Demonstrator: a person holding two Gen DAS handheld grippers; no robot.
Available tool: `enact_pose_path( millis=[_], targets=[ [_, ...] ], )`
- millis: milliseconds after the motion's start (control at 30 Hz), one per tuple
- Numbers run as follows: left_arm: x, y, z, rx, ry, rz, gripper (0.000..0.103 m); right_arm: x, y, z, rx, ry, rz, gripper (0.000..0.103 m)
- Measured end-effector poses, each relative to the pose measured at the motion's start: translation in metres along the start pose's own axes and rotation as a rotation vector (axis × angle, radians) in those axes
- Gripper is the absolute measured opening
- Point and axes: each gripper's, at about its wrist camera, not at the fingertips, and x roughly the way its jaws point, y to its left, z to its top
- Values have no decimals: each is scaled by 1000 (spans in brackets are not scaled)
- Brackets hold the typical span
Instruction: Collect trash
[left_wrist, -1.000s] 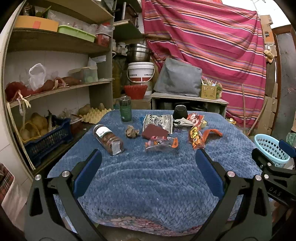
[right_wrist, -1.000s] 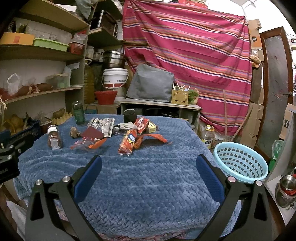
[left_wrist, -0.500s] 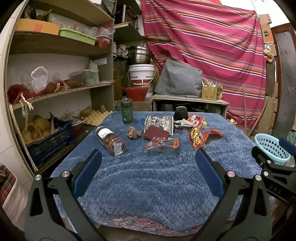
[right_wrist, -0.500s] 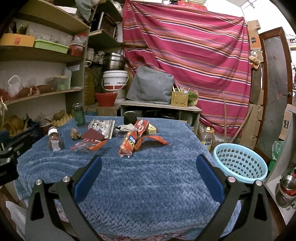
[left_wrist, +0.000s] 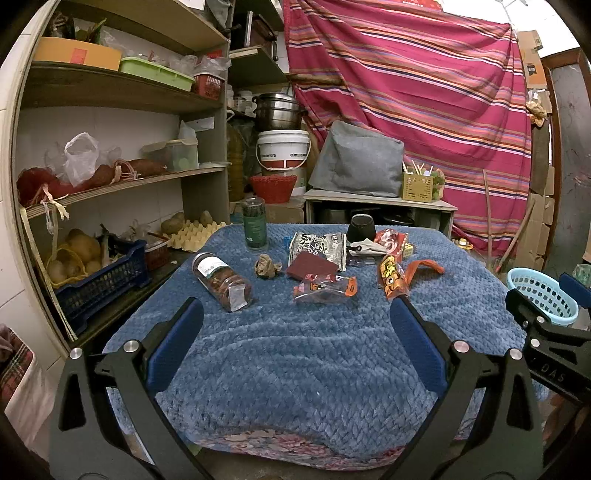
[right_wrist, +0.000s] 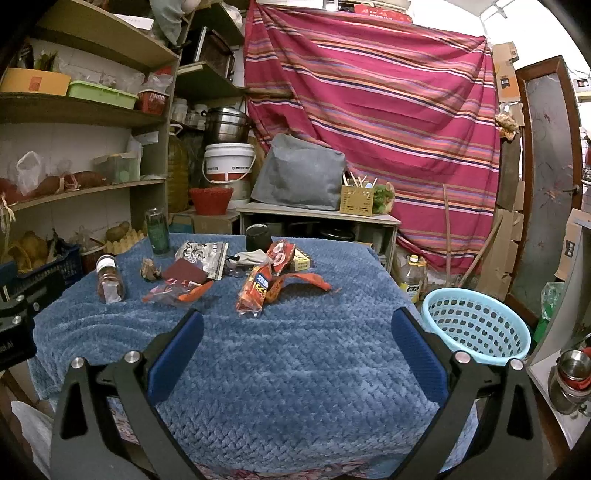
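Note:
Trash lies across the far half of the blue blanket-covered table: a crumpled brown paper ball, a clear-and-orange wrapper, an orange snack packet, a black-and-white foil bag with a dark red pad on it, and a red wrapper. A light blue perforated basket stands off the table's right side. My left gripper is open, empty, over the near blanket. My right gripper is open and empty too, short of the packets.
A jar lying on its side and an upright green bottle sit at the table's left. A black cup stands at the back. Shelves with a blue crate flank the left. Steel cans stand at the right.
Both grippers have shifted only slightly, with the left view drifting a little to the right. Nothing on the table has moved and both stay open.

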Motion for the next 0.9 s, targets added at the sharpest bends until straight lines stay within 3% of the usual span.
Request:
enact_pose_path(
  millis=[900],
  targets=[
    [0,6,-3,3,12,4,98,5,-9,-1,6,21,-3,99]
  ],
)
